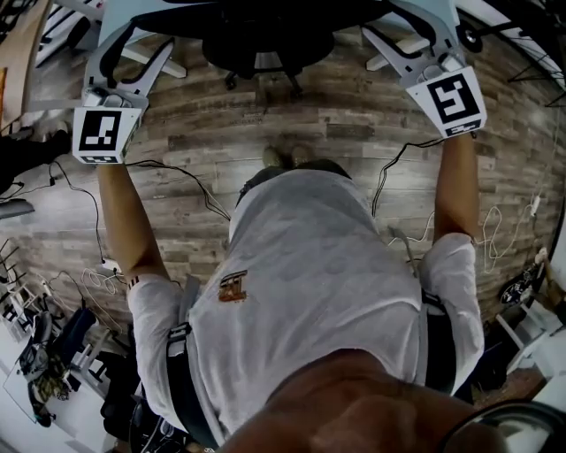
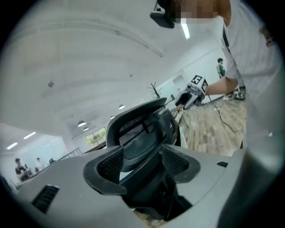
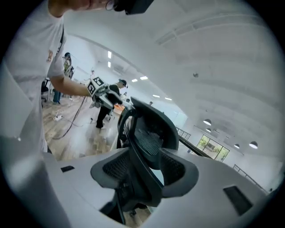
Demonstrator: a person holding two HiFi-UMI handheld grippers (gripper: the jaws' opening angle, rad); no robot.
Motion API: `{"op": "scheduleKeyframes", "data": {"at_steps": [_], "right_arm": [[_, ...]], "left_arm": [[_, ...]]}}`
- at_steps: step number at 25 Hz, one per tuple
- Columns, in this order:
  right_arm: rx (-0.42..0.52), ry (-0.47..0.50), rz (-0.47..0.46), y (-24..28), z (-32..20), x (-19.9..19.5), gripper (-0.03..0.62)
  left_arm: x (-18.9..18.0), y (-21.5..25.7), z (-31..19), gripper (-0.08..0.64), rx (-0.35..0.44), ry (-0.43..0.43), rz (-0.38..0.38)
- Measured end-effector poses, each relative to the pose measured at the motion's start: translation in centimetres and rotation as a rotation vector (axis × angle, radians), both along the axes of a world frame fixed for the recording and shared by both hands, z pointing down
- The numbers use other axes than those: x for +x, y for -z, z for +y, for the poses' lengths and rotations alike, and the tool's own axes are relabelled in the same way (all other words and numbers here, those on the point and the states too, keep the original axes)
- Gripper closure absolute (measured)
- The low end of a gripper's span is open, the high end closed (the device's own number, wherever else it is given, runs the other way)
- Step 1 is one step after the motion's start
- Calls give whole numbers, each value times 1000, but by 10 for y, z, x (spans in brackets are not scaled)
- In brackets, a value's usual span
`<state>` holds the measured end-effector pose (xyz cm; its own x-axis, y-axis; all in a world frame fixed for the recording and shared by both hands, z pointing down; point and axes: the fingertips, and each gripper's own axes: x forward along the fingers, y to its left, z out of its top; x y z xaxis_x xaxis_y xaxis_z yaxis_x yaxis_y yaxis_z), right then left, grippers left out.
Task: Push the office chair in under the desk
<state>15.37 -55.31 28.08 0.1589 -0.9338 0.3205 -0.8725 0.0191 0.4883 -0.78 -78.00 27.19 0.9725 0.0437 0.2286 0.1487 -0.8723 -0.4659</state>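
- Black mesh-backed office chair [image 1: 256, 40] stands at the top centre of the head view, its wheeled base on the grey-brown wood-plank floor [image 1: 354, 133], between the two outstretched arms.
- Left gripper [image 2: 144, 164] has its black ribbed pads [image 2: 109, 167] drawn in on the dark frame of the chair's back, which runs up between them.
- Right gripper [image 3: 147, 170] is likewise closed on the frame from the other side, a black bar pinched between its pads [image 3: 178, 171].
- Each gripper carries a white cube with black square markers [image 1: 104, 133].
- Behind the chair lies a pale blue-grey flat surface [image 1: 124, 18]; whether the seat is under it cannot be told.
- Thin black cables [image 1: 177, 172] trail over the floor.
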Motion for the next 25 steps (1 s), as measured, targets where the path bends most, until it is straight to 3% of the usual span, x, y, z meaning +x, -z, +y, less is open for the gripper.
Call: {"op": "scheduleKeyframes", "data": {"at_steps": [4, 10, 18, 25], "right_arm": [[171, 97, -98, 25, -1, -46, 376], [285, 173, -242, 29, -9, -96, 413], [426, 194, -375, 24, -25, -137, 508], [453, 232, -436, 13, -31, -167, 540]], "left_arm": [[-15, 26, 49, 273, -190, -54, 127], [-25, 34, 95, 334, -344, -103, 247], [-24, 28, 135, 433, -486, -118, 325], [-27, 20, 161, 512, -544, -145, 341]]}}
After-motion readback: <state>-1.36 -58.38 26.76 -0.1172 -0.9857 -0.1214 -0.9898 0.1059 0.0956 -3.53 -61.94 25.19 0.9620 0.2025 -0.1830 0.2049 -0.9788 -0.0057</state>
